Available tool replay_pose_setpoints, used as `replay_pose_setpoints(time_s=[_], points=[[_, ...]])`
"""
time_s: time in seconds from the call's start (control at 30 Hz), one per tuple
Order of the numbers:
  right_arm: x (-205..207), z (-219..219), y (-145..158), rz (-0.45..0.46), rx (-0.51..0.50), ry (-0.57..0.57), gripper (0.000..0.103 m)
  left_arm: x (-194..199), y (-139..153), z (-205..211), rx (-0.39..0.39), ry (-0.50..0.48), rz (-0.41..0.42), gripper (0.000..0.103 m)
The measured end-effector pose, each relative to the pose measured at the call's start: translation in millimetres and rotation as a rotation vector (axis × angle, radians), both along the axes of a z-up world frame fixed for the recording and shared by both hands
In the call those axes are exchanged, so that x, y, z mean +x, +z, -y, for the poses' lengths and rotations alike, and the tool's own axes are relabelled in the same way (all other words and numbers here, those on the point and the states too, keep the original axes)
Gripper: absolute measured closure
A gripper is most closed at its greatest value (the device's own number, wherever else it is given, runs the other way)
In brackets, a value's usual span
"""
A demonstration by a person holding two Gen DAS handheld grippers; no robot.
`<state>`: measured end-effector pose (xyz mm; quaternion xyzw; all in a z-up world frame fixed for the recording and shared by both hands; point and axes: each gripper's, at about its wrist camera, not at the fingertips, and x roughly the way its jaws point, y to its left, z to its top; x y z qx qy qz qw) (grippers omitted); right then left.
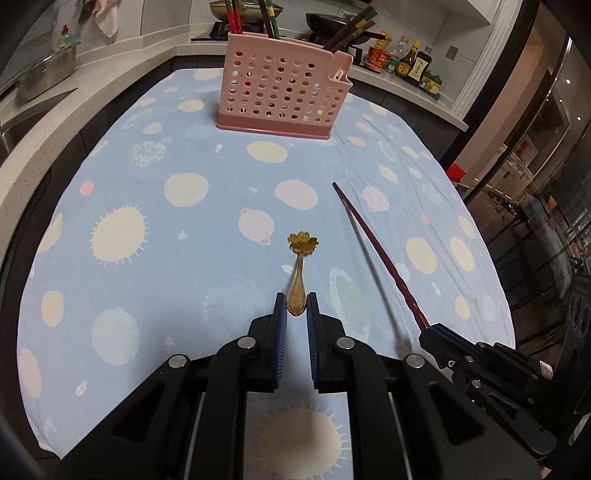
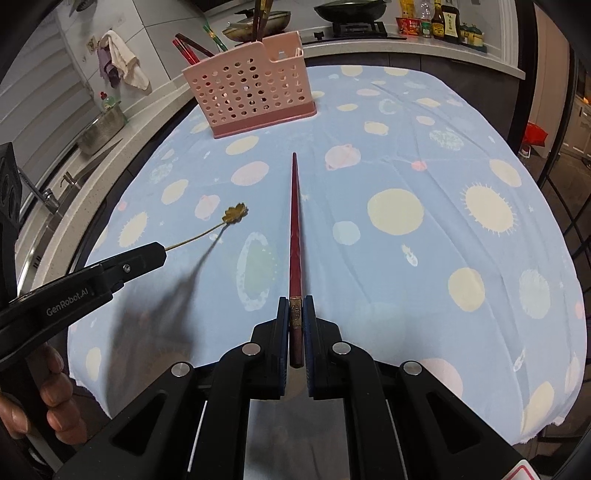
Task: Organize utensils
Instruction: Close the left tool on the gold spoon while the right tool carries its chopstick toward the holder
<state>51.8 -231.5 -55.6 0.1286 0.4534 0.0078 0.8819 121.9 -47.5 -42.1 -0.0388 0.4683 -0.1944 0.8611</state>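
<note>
My left gripper [image 1: 296, 303] is shut on the handle of a gold spoon [image 1: 300, 266] with a flower-shaped bowl and holds it above the table. The spoon [image 2: 233, 214] and left gripper [image 2: 160, 251] also show in the right wrist view. My right gripper [image 2: 296, 308] is shut on the thick end of a dark red chopstick [image 2: 295, 229], which points toward the holder; it also shows in the left wrist view [image 1: 373, 247]. A pink perforated utensil holder [image 1: 280, 88] [image 2: 251, 88] stands at the far side and holds several chopsticks.
The table is covered by a light blue cloth [image 1: 184, 221] with planet and sun prints. A counter behind holds a wok [image 1: 332, 22], sauce bottles [image 1: 410, 59] and a metal basket [image 1: 48, 70]. A sink tap [image 2: 44, 192] stands at the left.
</note>
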Motion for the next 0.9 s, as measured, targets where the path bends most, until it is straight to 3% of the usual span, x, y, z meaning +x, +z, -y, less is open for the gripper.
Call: replay_pose_setpoints(time_s=[0.57, 0.67, 0.77, 0.9], points=[[7, 27, 81, 0.196, 0.048, -0.058, 0.096, 10, 34, -17, -0.016, 0.032, 0.069, 0.093], [17, 23, 65, 0.139, 0.043, -0.019, 0.095, 10, 33, -18, -0.018, 0.032, 0.067, 0.093], [20, 17, 30, 0.049, 0.026, 0.0, 0.08, 10, 34, -18, -0.018, 0.031, 0.07, 0.093], [19, 9, -10, -0.052, 0.001, 0.022, 0.08, 10, 35, -18, -0.019, 0.027, 0.074, 0.093]])
